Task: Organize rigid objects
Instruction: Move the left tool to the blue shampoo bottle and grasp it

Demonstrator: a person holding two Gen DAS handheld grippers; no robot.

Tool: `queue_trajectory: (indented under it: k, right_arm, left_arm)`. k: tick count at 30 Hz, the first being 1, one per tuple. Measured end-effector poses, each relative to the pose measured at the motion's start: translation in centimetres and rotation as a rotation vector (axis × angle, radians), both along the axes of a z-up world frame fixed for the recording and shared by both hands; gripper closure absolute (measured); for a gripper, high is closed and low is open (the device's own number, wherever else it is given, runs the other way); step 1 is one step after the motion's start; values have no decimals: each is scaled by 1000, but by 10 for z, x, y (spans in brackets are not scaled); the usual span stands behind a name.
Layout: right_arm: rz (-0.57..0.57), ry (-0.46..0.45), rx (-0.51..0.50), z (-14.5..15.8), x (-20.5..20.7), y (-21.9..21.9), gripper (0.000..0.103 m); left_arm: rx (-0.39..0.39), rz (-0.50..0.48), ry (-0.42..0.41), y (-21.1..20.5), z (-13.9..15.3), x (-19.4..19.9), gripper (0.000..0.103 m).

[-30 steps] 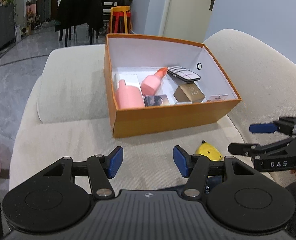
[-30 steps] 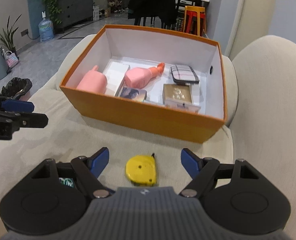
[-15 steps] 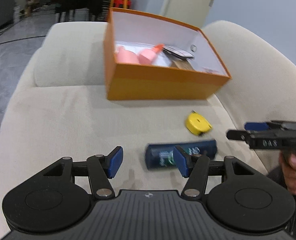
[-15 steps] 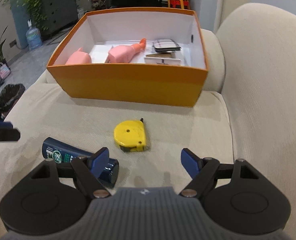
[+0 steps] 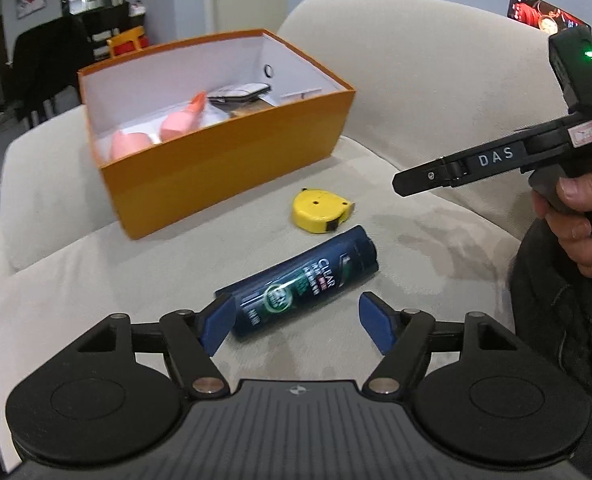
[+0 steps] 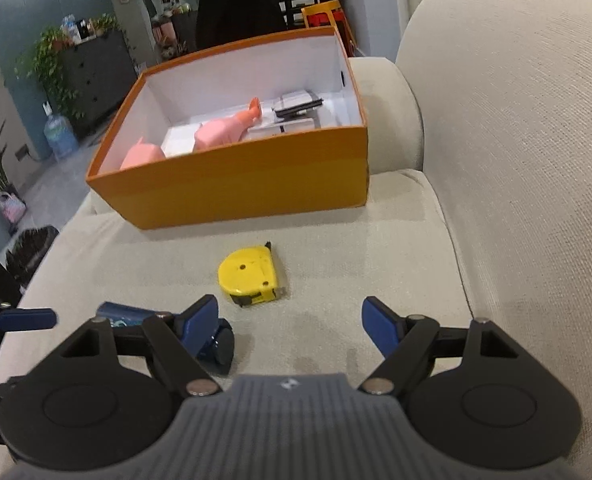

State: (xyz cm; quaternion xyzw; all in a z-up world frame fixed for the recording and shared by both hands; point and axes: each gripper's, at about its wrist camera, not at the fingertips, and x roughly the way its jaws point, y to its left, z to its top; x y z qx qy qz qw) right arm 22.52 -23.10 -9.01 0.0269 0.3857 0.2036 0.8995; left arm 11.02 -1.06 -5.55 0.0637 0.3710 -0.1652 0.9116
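A dark blue shampoo bottle (image 5: 304,282) lies on its side on the beige sofa seat; its cap end shows in the right wrist view (image 6: 215,344). A yellow tape measure (image 5: 322,212) lies just beyond it, also seen from the right (image 6: 251,276). An orange box (image 5: 231,172) with white walls stands further back (image 6: 239,184) and holds pink bottles, a plaid case and small boxes. My left gripper (image 5: 298,330) is open, low over the bottle's near end. My right gripper (image 6: 291,330) is open and empty, short of the tape measure.
The sofa backrest (image 6: 528,140) rises along the right and the armrest (image 6: 388,112) lies behind the box. The right gripper's body, held in a hand, juts in from the right in the left wrist view (image 5: 496,160). The floor drops off left of the seat.
Both grippers have pulled back from the box and dropped lower. The blue bottle came into view and now lies between my left gripper's fingers. Both stay open.
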Motion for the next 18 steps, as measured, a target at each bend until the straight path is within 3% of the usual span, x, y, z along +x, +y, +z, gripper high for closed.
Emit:
queue_trajectory:
  k: [4, 6, 9, 14, 18]
  right_arm:
    - [13, -7, -1, 1, -2, 2, 25]
    - [17, -2, -3, 0, -1, 2, 25]
    - [15, 16, 3, -3, 3, 1, 25]
    - [-1, 51, 12, -9, 12, -1, 25]
    - [-7, 68, 12, -13, 16, -1, 25]
  left_arm:
    - [91, -69, -22, -12, -7, 13, 20]
    - [210, -124, -65, -23, -12, 17, 20]
    - [315, -211, -93, -34, -21, 23, 20]
    - [378, -327, -85, -43, -33, 33, 20]
    - [454, -314, -50, -46, -48, 44, 18]
